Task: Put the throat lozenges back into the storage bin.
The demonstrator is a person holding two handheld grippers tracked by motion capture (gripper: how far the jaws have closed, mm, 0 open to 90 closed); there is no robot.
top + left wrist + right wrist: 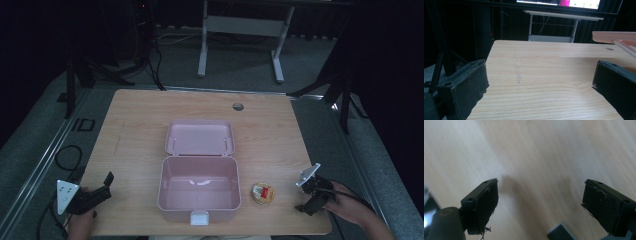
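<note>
**Open box, both tools idle**

Evidently nothing has begun: the pink box (199, 189) sits at centre of the tabletop (135, 130) with its lid (200, 137) flung back. Lower right of it lies a small round packet (263, 193). The left tool (102, 186), lower left, and the right tool (306, 206), lower right, both gape wide, holding nothing. Likely next the right tool must reach left, straddle the packet and close.

A light wooden tabletop (135, 125) fills mid-frame. An open pink box (199, 192) sits low centre; right of it, a small round item (263, 193), possibly packaged food.
</note>
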